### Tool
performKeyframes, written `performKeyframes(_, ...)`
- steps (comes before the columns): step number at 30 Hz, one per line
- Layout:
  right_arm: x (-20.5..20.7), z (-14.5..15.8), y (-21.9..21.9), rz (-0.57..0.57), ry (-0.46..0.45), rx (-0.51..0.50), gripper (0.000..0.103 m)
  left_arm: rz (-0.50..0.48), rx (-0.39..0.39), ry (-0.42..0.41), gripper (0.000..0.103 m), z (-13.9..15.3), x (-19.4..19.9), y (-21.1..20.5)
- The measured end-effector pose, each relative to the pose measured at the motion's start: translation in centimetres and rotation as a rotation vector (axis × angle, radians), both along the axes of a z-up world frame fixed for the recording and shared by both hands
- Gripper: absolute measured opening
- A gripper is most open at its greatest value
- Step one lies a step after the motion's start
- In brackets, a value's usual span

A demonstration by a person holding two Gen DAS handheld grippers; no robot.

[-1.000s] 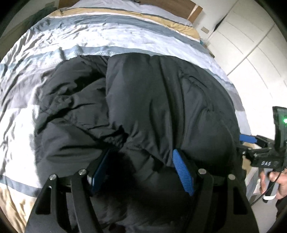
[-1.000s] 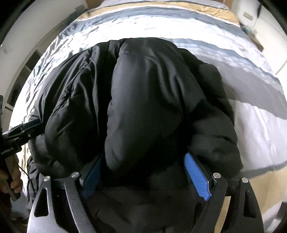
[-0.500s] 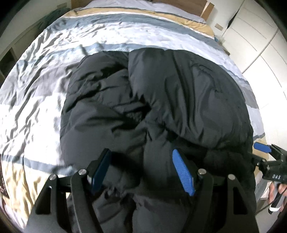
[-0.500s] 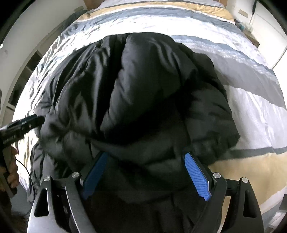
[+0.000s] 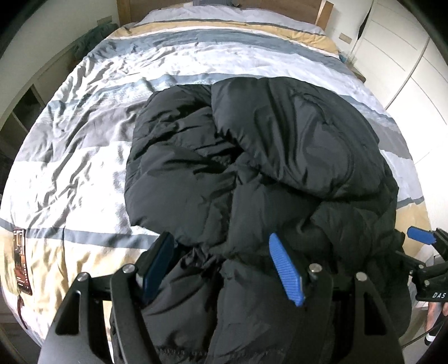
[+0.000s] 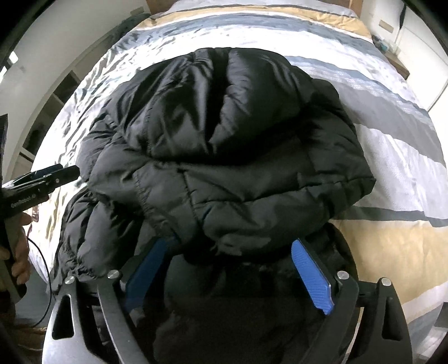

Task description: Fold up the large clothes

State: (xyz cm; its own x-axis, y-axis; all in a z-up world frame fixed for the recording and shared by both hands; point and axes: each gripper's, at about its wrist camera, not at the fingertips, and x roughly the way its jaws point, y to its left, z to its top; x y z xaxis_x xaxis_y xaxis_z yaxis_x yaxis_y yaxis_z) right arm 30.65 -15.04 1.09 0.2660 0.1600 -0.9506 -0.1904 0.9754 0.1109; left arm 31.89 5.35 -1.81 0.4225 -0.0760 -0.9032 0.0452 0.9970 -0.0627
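Note:
A black puffer jacket [image 5: 280, 145] lies folded over on itself on the striped bed cover [image 5: 84, 140], its near part hanging toward me. My left gripper [image 5: 221, 240] hovers over the jacket's near left part, open, the blue pads [image 5: 285, 268] apart over loose fabric that they do not pinch. In the right wrist view the jacket [image 6: 224, 140] fills the middle. My right gripper [image 6: 231, 246] stands wide over its near edge, jaws opening, with fabric below them but not gripped. Each gripper shows in the other's view: the right gripper [image 5: 420, 235] and the left gripper [image 6: 53, 173].
The bed cover [image 6: 392, 140] stretches far back to a wooden headboard [image 5: 196, 5]. White wardrobe doors [image 5: 406, 56] stand on the right, open shelves [image 6: 42, 126] on the left. A dark narrow object [image 5: 21, 260] lies on the cover at the near left. A hand [image 6: 19, 252] grips the left handle.
Both grippers have drawn back and risen from the jacket, so more of the bed shows. The folded jacket now lies farther ahead, and the right jaws stand slightly wider.

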Motion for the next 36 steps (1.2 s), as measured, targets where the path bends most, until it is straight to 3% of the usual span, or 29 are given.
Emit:
performKeyframes(9, -1.8, 0.8, -0.4, 0.0, -0.013, 0.012, 0.093, -0.021, 0.041, -0.038, 0.07, 1.0, -1.6, -0.6)
performKeyframes(12, -2.2, 0.8, -1.1, -0.006, -0.012, 0.013, 0.099, -0.027, 0.049, -0.043, 0.07, 1.0, -1.9, -0.7)
performKeyframes(26, -4.4, 0.0, -7.3, -0.119, 0.023, -0.016, 0.102, 0.003, 0.105, 0.004, 0.07, -1.0, -3.3, 1.5)
performKeyframes(36, -5.5, -1.3, -9.7, -0.15, 0.074, -0.024, 0.102, 0.01, 0.077, 0.045, 0.07, -2.1, -4.4, 2.4)
